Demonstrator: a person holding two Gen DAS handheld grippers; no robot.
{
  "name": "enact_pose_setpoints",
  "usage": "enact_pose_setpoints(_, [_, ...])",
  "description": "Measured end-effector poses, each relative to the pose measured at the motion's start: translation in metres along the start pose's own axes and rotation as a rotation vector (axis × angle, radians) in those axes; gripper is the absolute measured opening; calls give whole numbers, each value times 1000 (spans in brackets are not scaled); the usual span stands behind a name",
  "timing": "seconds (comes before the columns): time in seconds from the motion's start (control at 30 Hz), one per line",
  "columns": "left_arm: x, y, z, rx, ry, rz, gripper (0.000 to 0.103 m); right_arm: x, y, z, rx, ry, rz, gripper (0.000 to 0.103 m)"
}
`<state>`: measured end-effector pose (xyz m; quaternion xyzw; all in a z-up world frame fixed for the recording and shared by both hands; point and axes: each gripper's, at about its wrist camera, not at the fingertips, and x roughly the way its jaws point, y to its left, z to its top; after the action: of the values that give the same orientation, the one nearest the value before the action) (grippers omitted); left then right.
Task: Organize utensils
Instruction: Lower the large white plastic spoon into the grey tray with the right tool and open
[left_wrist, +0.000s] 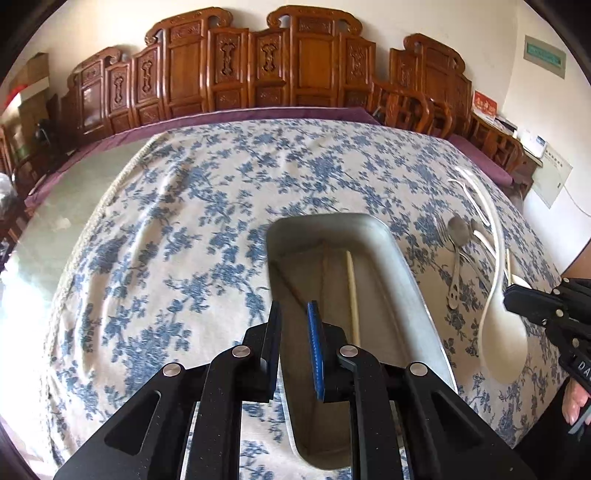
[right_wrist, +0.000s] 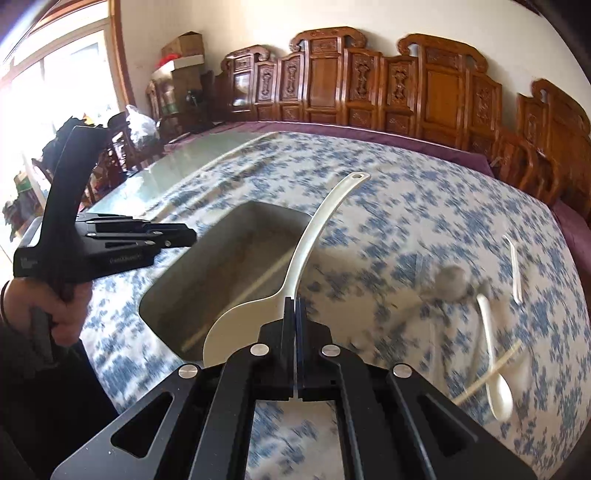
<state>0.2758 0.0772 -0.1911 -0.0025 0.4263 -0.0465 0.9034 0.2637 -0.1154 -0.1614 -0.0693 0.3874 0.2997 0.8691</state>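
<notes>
Over the rectangular metal tray (right_wrist: 177, 295): long white plastic ladle (right_wrist: 314, 236) in transit.
Right fingers (right_wrist: 294, 306) pinched tight on its bowl edge, handle forward for lengthwise drop; left fingers (left_wrist: 293, 314) slightly parted, empty, clear above tray.

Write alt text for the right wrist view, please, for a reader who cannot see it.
The right gripper is shut on the bowl edge of a large white ladle above a metal tray that holds chopsticks. The left gripper hangs beside the tray; more utensils lie on the floral tablecloth.
</notes>
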Motion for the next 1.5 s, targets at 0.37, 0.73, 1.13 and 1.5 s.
enact_pose_setpoints(0.37, [-4,19,3,-33,-13,36,13,52,44,12,-54,81,57,2])
enact_pose_setpoints(0.73, [-6,20,4,-39,-17,32,13,77,55,6,-73,127,65,2])
enact_pose_setpoints(1.13, [-12,-8,6,-15,-39,-5,16,19,10,0,15,30,37,2])
enact_pose_setpoints(1.5, [-16,-60,7,41,-62,-66,29,-36,-91,-46,100,40,-233,25])
